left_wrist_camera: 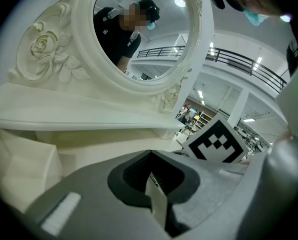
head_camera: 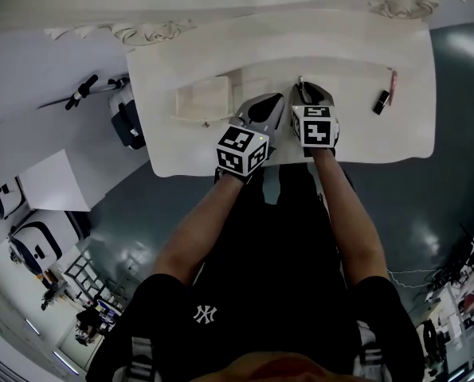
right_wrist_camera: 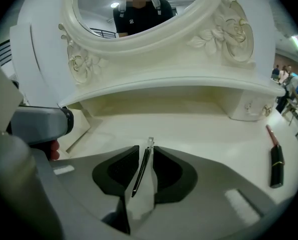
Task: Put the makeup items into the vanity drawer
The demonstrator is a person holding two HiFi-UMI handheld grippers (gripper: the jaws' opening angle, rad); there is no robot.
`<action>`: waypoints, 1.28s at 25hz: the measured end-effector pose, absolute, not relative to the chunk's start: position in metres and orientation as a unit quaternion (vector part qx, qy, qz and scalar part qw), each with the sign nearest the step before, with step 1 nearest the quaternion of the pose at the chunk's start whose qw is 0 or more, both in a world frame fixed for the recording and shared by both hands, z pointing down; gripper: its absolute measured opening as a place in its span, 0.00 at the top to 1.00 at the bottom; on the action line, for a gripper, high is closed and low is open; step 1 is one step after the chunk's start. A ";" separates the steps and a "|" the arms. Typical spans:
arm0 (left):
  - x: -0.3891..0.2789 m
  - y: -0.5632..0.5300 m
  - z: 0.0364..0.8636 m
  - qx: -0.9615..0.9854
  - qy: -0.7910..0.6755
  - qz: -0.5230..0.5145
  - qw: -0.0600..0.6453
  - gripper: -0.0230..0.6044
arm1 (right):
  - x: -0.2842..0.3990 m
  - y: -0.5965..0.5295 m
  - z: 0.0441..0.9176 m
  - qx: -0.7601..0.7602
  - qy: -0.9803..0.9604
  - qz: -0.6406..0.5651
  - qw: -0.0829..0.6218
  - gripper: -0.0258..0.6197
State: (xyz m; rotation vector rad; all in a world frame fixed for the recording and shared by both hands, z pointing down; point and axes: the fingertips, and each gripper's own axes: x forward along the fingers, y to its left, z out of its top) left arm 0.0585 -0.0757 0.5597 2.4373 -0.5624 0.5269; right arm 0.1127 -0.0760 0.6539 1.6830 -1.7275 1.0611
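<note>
Centring the spread jaws of the right gripper on the slim clip between them, low over the vanity top right of the open drawer, close squarely on its middle.

The lipstick lies on the vanity top, right of the drawer.

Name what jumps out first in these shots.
The carved white mirror frame looms over the vanity top. A thin dark stick stands between the fingers of the right gripper, which are slightly apart around it. A black lipstick lies alone at the far right of the top.
</note>
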 end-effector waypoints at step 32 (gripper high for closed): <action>-0.014 -0.084 0.504 0.919 -0.248 0.147 0.271 0.96 | 0.028 -0.094 0.553 0.583 -0.715 0.317 0.222 0.87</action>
